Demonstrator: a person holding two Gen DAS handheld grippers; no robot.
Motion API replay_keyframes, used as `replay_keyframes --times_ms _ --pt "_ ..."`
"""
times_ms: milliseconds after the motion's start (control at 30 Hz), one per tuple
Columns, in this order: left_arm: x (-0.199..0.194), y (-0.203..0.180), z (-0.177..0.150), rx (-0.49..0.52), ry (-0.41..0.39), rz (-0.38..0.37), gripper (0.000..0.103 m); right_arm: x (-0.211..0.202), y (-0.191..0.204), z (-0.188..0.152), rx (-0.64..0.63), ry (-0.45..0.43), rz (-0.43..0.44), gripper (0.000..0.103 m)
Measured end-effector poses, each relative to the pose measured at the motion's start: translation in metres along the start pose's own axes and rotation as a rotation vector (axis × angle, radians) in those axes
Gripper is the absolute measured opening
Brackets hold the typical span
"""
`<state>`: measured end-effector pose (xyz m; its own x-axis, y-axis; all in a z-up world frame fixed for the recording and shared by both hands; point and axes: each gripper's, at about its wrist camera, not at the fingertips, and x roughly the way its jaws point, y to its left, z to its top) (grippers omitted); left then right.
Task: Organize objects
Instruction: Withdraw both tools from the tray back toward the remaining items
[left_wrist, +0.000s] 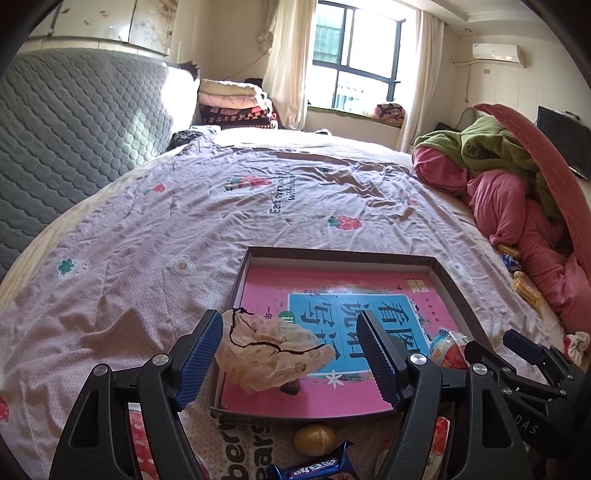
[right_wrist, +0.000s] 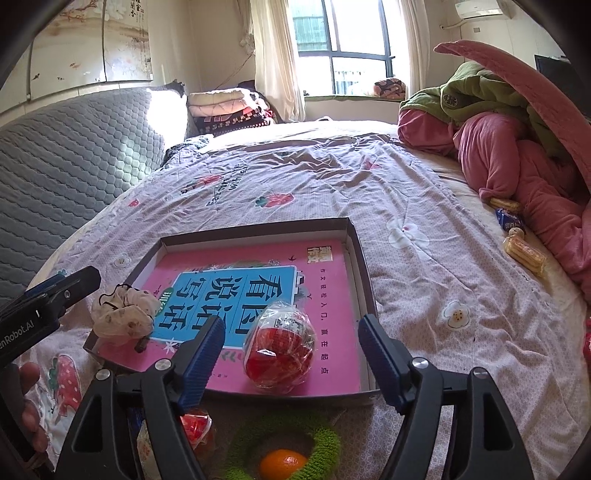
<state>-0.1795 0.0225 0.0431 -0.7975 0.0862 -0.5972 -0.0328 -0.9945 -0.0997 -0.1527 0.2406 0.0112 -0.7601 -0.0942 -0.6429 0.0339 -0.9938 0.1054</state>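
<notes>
Both hand-held grippers gape empty: scrunchie (left_wrist: 269, 354) between left's fingers, wrapped red ball (right_wrist: 279, 345) between right's.

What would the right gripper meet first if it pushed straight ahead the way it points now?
Most likely the round red snack in clear wrap, lying between the open right gripper fingers' line, on the pink book in the shallow cardboard tray. Depth is hard to judge.

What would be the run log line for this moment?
left claw: open | right claw: open | scrunchie, red wrapped ball: in box
</notes>
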Motion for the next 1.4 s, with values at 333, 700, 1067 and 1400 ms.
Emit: replay_keyframes --times_ms 333,700,1067,1400 --pt "-0.011 0.0 -0.001 0.01 -0.022 0.005 0.076 -0.01 0.0 0.0 -0.007 -0.022 0.006 0.075" --pt "-0.031 0.003 -0.011 0.027 -0.044 0.021 0.076 -0.031 -0.008 0.0 0.0 -0.063 0.004 0.075" --pt "-0.043 0.005 -0.029 0.053 -0.03 0.019 0.076 -0.049 -0.011 -0.01 -0.019 -0.076 0.009 0.076" --pt "-0.047 0.008 -0.05 0.046 0.015 -0.007 0.076 -0.058 -0.014 -0.025 -0.034 -0.07 0.001 0.076"
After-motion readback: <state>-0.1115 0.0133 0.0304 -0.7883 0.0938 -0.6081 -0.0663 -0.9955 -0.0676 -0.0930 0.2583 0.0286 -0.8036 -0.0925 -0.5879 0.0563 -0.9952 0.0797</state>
